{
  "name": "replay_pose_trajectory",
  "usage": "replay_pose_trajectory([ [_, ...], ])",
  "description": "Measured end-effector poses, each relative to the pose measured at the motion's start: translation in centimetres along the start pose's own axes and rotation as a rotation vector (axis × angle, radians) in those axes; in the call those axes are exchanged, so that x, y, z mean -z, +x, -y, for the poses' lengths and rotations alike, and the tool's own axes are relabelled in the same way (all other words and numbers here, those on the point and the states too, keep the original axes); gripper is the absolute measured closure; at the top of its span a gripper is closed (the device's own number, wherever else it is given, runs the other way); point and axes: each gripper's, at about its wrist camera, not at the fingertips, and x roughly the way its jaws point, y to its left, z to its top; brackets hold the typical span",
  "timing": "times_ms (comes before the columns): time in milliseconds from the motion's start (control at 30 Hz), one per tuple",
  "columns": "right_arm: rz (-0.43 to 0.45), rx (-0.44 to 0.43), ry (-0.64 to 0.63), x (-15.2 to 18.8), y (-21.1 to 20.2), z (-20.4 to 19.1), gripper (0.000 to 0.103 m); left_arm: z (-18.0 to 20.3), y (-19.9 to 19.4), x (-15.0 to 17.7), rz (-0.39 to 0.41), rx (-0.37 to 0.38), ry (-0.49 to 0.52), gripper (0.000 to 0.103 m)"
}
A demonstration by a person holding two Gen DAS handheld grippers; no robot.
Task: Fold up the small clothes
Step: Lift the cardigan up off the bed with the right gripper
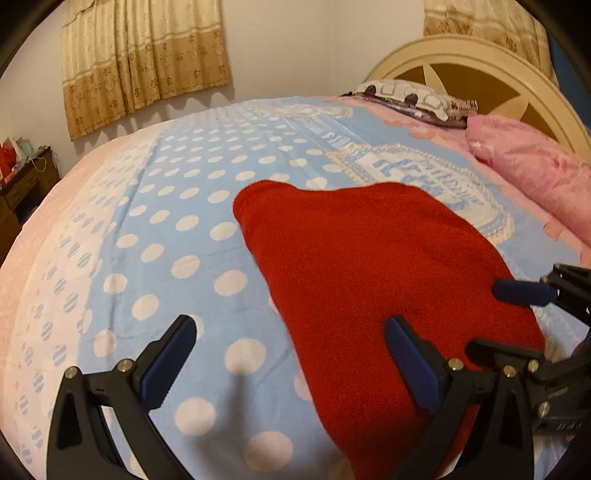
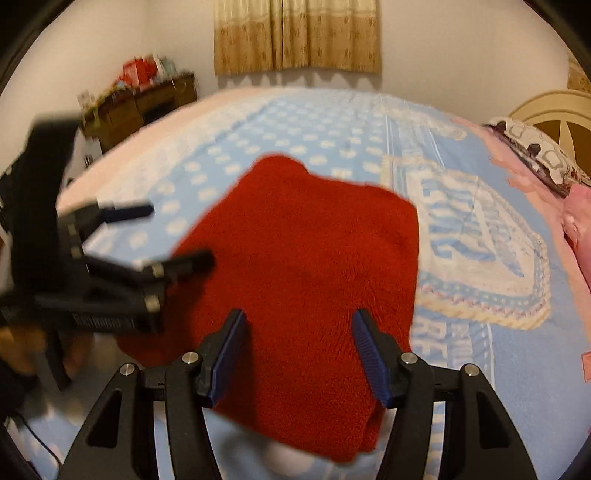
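A red knit garment [image 1: 369,273] lies folded on the blue polka-dot bedspread [image 1: 166,229]; it also shows in the right wrist view [image 2: 306,258]. My left gripper [image 1: 291,332] is open and empty, above the garment's near left edge, right finger over the red cloth. It appears blurred at the left of the right wrist view [image 2: 170,236]. My right gripper [image 2: 299,325] is open and empty, above the garment's near part. It also shows at the right edge of the left wrist view [image 1: 491,317].
A pink pillow [image 1: 532,170] and a patterned pillow [image 1: 410,98] lie by the cream headboard [image 1: 480,62]. A dark wooden cabinet [image 2: 144,107] with clutter stands past the bed's far left side. Curtains [image 2: 295,33] hang on the wall.
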Motion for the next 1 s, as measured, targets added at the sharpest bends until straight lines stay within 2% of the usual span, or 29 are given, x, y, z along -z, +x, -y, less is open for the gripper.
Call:
replay_pose_trajectory([
  [67,0.002,-0.005,0.002,0.4,0.1,0.4,0.043,0.5,0.7,0.2,-0.022,0.006,0.003,0.000],
  [200,0.012,-0.009,-0.021,1.1,-0.1,0.8,0.043,0.8,0.4,1.1,-0.006,0.022,-0.008,0.000],
  [367,0.049,-0.050,-0.067,1.5,-1.2,0.7,0.042,-0.7,-0.7,2.2,-0.004,0.091,-0.086,0.000],
  [500,0.084,-0.102,0.014,0.7,-3.0,2.0,0.041,-1.2,-0.9,2.5,0.002,0.121,-0.124,0.000],
  [600,0.099,-0.125,0.095,-0.6,-3.2,3.8,0.033,-0.9,-0.6,2.6,0.001,0.130,-0.114,0.000],
  [667,0.109,-0.137,0.151,-1.5,-2.8,5.3,0.033,-0.7,-0.5,2.8,0.007,0.137,-0.107,0.000],
  [800,0.056,-0.200,0.295,-3.3,0.5,8.9,0.032,-0.5,-0.6,3.0,0.010,0.167,-0.097,0.000],
  [1000,0.001,-0.271,0.380,-4.2,5.2,11.8,0.032,0.0,-0.3,3.3,0.000,0.236,-0.079,0.000],
])
